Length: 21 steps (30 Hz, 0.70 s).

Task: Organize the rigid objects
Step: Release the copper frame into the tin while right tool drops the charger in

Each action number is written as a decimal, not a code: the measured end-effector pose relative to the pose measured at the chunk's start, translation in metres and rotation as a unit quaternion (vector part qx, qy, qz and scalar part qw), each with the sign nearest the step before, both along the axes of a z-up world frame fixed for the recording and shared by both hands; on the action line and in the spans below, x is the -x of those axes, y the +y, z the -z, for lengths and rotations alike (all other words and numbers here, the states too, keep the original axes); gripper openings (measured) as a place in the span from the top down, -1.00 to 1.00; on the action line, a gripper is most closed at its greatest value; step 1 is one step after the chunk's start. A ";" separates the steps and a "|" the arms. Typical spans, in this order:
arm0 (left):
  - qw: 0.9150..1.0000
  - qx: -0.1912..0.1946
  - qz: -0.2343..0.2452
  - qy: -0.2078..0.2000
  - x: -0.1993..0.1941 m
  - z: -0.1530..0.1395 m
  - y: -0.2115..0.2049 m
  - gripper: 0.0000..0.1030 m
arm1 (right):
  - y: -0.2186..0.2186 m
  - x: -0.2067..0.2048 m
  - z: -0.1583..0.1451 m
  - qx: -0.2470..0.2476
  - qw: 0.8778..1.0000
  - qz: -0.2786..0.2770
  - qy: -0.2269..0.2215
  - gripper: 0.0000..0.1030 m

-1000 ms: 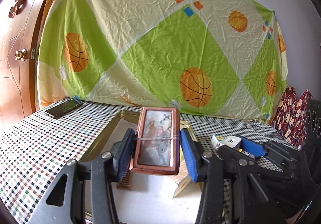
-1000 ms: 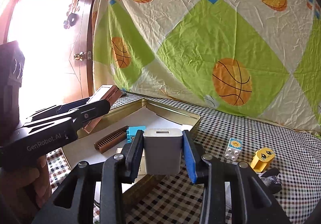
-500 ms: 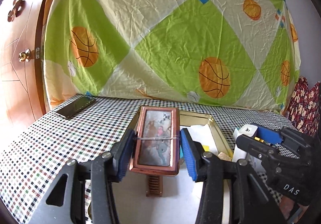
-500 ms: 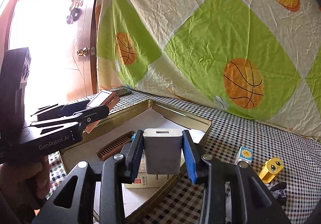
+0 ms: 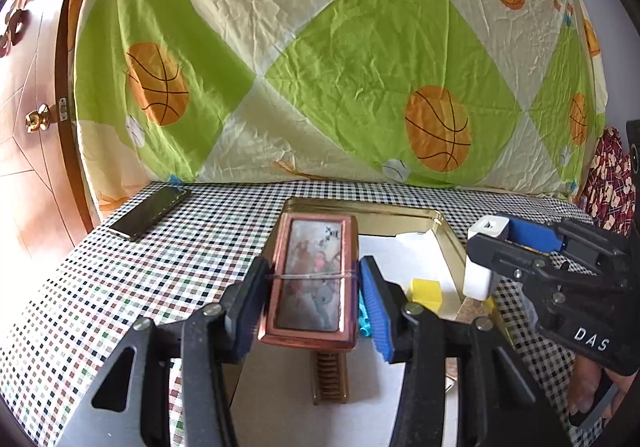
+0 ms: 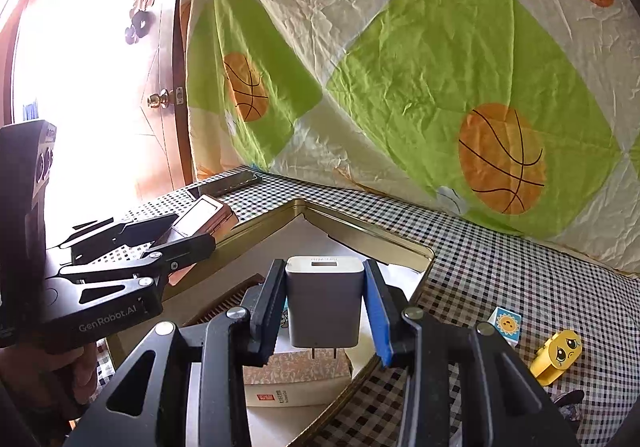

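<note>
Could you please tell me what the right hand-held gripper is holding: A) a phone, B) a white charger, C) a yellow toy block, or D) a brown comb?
B: the right hand-held gripper is shut on the white charger, its prongs pointing down over the tin; the comb lies in the tin and the phone on the table.

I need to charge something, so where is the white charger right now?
In the right wrist view, the white charger sits clamped in the right gripper, above the gold tray.
</note>
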<state>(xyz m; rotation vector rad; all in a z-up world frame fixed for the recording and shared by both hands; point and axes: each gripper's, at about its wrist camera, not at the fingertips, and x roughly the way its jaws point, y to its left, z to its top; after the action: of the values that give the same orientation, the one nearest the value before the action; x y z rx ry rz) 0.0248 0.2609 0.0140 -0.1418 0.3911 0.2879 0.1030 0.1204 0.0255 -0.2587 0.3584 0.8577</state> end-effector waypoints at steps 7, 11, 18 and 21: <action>1.000 -0.001 0.002 0.025 -0.010 0.001 0.006 0.10 | 0.009 -0.011 0.004 0.010 1.000 0.002 0.010 0.21; 0.999 0.000 0.007 0.041 -0.016 0.002 0.009 0.10 | 0.014 -0.018 0.008 0.021 1.000 0.002 0.016 0.21; 0.998 0.005 0.014 0.068 -0.027 0.005 0.013 0.10 | 0.021 -0.027 0.014 0.036 0.999 0.000 0.033 0.21; 0.997 0.005 0.017 0.078 -0.030 0.005 0.014 0.10 | 0.025 -0.031 0.018 0.044 0.998 0.001 0.040 0.21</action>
<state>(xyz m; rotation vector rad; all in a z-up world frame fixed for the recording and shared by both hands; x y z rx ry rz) 0.0551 0.2749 0.0091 -0.1229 0.5484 0.2648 0.1339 0.1449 0.0079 -0.3055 0.4714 0.8532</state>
